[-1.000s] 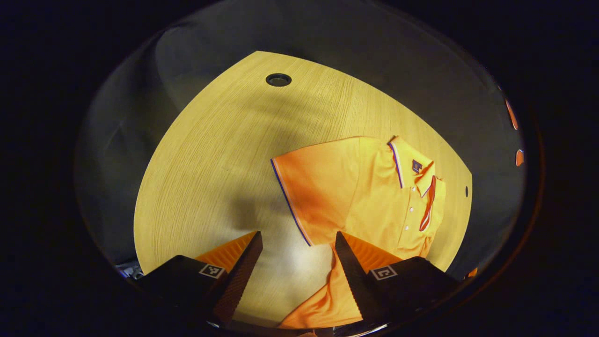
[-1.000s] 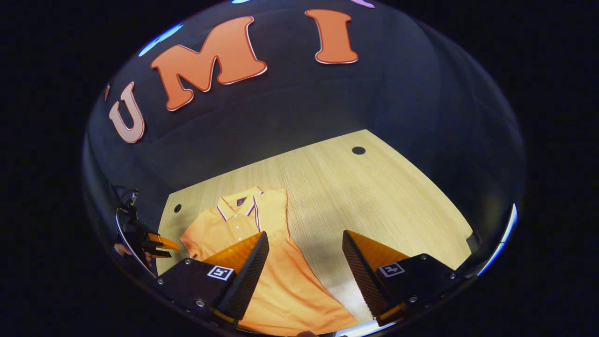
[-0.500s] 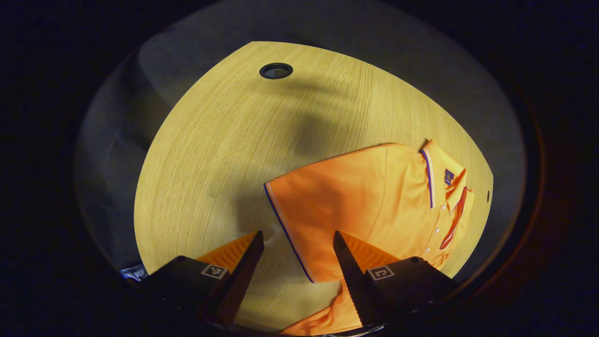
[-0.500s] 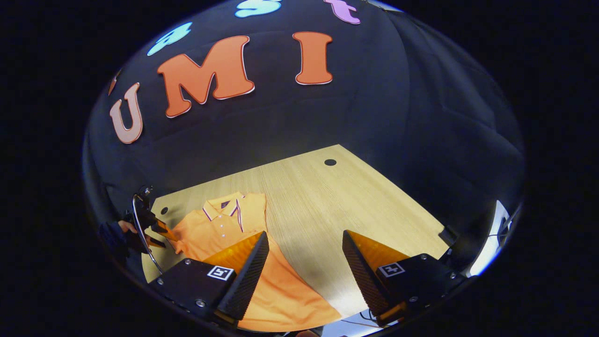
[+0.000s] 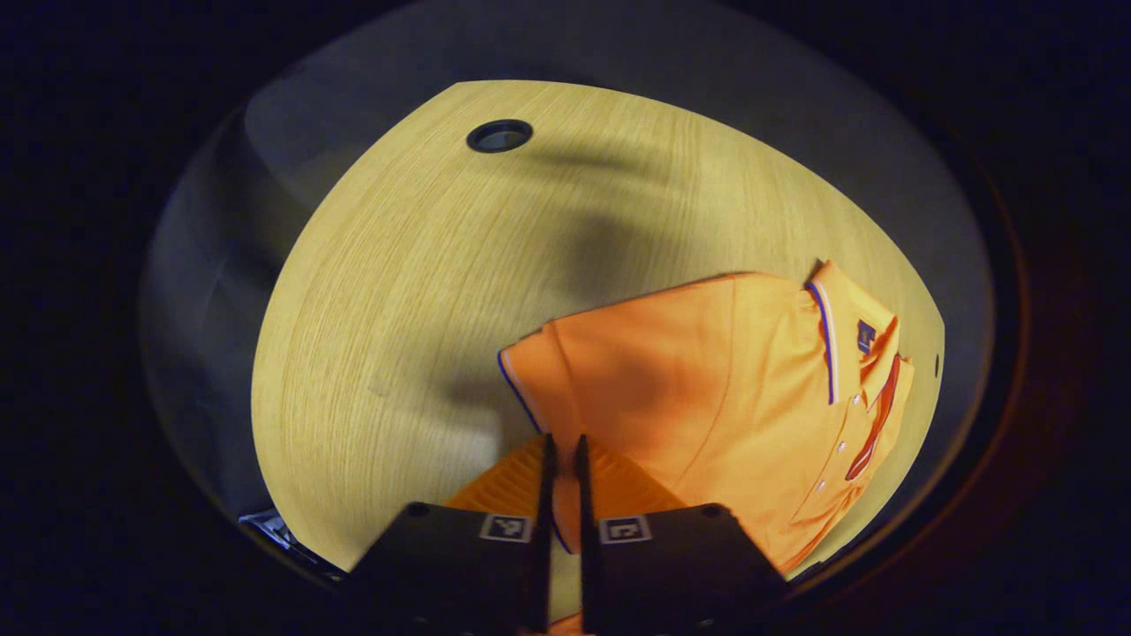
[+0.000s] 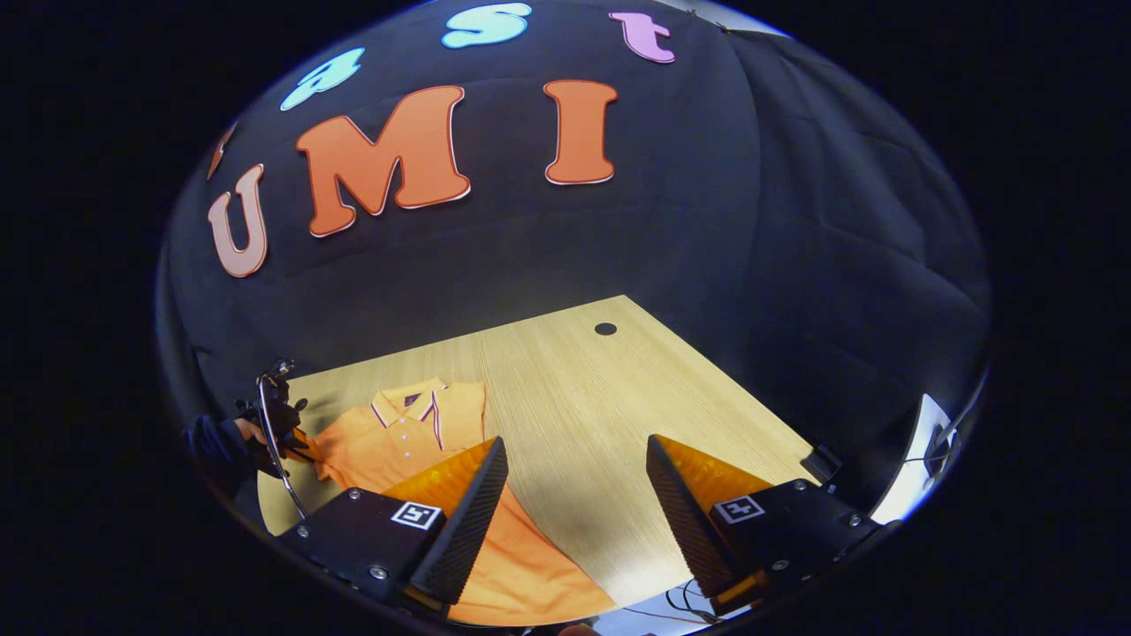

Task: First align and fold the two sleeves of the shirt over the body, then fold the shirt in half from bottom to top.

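An orange polo shirt (image 5: 724, 380) with a striped collar (image 5: 831, 331) lies flat on the wooden table (image 5: 398, 265). My left gripper (image 5: 562, 452) is shut on the hem of the shirt's near sleeve (image 5: 530, 389), whose edge runs between the fingers. In the right gripper view the shirt (image 6: 398, 437) lies at the left, with a hand holding the left gripper (image 6: 296, 442) at its sleeve. My right gripper (image 6: 574, 459) stands open above the table beside the shirt's lower body, with nothing between its fingers.
The table has a round cable hole (image 5: 499, 136) at a far corner, also visible as a round cable hole (image 6: 605, 329) in the right gripper view. Bare wood (image 6: 583, 406) stretches right of the shirt. Cables (image 6: 671, 609) hang below the table's near edge.
My left gripper went from open to shut on the sleeve hem. The right gripper drew back from the shirt and stayed open.
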A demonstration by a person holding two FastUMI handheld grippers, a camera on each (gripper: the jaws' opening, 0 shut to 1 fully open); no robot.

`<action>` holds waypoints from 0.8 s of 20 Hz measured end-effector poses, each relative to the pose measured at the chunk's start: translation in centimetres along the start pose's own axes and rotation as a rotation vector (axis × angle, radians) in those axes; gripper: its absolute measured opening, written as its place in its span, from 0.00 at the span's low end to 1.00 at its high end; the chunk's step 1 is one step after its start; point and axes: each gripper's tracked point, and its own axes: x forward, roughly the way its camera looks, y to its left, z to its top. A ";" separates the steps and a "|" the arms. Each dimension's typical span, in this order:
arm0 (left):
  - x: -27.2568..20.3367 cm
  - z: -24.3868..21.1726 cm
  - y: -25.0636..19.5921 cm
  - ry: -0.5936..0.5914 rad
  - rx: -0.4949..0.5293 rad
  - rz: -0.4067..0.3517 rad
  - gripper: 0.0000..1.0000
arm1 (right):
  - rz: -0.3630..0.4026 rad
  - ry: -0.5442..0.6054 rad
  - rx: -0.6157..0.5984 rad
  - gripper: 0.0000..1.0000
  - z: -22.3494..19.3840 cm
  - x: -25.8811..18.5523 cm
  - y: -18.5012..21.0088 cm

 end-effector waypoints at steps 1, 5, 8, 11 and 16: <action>-0.2 0.2 -0.4 -0.020 0.002 -0.022 0.09 | -0.003 0.004 -0.003 0.96 -0.1 0.0 -0.2; -4.1 3.3 -2.7 -0.167 0.144 -0.068 0.04 | -0.005 -0.008 -0.009 0.96 0.4 0.2 -0.5; -6.7 4.6 -6.7 -0.249 0.308 -0.080 0.04 | -0.002 -0.008 0.000 0.96 0.4 0.5 -0.2; -6.9 4.4 -9.8 -0.248 0.415 -0.077 0.04 | -0.001 0.004 -0.017 0.97 -0.1 0.6 -0.1; -5.9 3.2 -15.2 -0.218 0.541 -0.125 0.04 | -0.018 0.030 -0.023 0.96 -1.2 0.1 -0.1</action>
